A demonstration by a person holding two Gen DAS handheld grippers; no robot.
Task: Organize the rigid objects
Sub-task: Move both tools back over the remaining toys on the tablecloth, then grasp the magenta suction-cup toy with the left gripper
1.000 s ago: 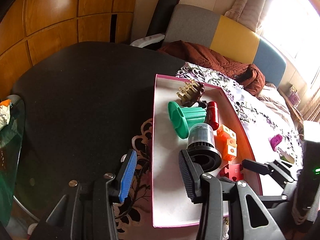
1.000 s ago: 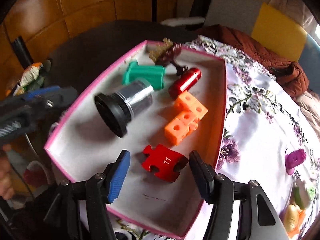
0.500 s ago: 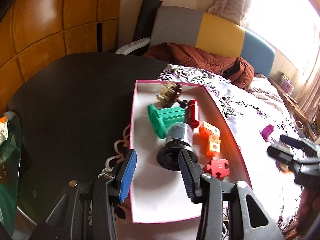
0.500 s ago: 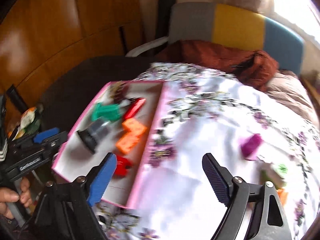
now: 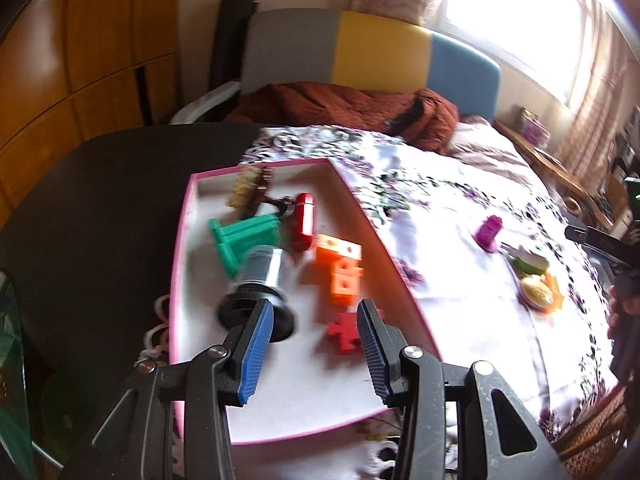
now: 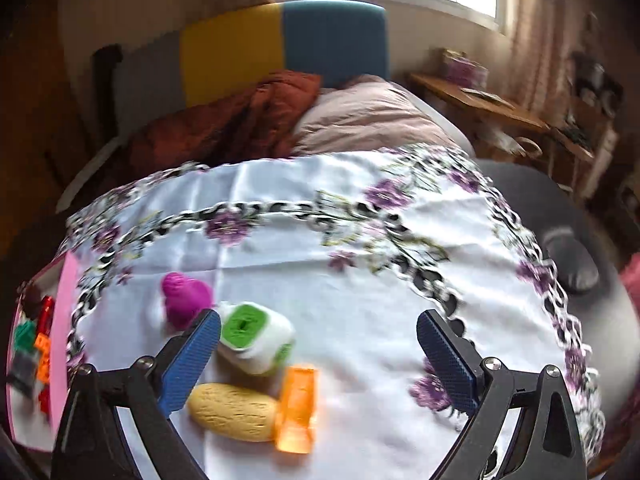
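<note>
Right wrist view: the right gripper hangs over the floral cloth, jaws opening and empty. The green-and-white block, at nine o'clock beside its left finger, wants centring before any squeeze. The left gripper, half spread and empty, hovers over the pink tray.

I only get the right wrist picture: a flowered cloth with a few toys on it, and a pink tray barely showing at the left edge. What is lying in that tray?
Observer: Nearest the front of the pink tray a red puzzle piece lies flat.
Operator: Is the other tool carrying something?
Observer: No. The left tool hangs over the tray, open, with nothing between its fingers.
Operator: What is the biggest thing in there?
Observer: A clear cylinder with a black base, lying on its side against a green piece.
</note>
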